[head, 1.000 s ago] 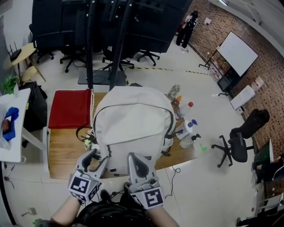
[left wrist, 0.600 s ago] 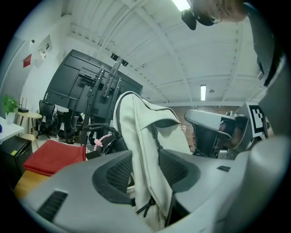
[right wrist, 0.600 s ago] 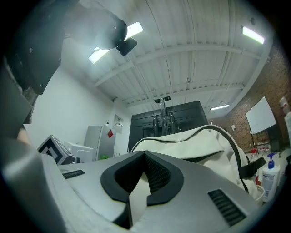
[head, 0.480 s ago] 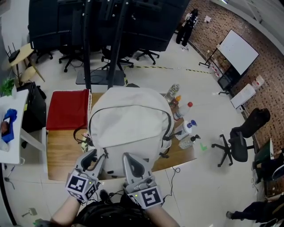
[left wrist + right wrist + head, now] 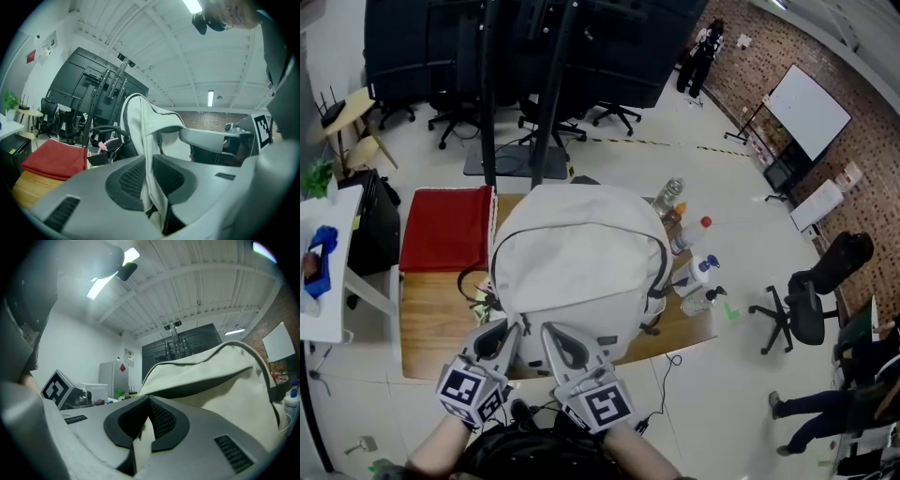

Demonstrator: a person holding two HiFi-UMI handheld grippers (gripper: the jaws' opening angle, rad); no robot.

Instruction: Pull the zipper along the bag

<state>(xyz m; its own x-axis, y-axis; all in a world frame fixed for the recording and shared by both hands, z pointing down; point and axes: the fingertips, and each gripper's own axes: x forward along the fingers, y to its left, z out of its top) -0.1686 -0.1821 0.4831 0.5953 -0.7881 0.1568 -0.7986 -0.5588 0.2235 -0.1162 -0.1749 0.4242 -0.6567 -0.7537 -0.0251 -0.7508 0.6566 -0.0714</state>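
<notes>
The pale backpack stands on the wooden surface directly ahead of both sets of fingers, with its near lower edge reaching them. The left gripper has just been closing. In the left gripper view its fingers press from both sides on a fold of the bag's cloth that runs up between them. The right gripper sits just to the right of it. In the right gripper view its fingers are clamped together on a thin pale tab, which is probably the zipper pull, though it is too small to tell for sure. The dark zipper line arcs over the bag's front beyond the fingertips. The step in hand looks like the start of the pull, with one hand anchoring and the other drawing. To do it well, the left fingers should hold the cloth taut close to where the slider sits, so the bag does not lift or slide toward the person. The right fingers should then draw the tab along the line of the teeth and follow the curve, not tug outward, which would jam the slider or slip the tab out. A slow, steady draw suits soft cloth that bunches easily. Bottles stand just beside the bag, off to the right of the fingers, so a jerk that shifts the bag could knock them over.
</notes>
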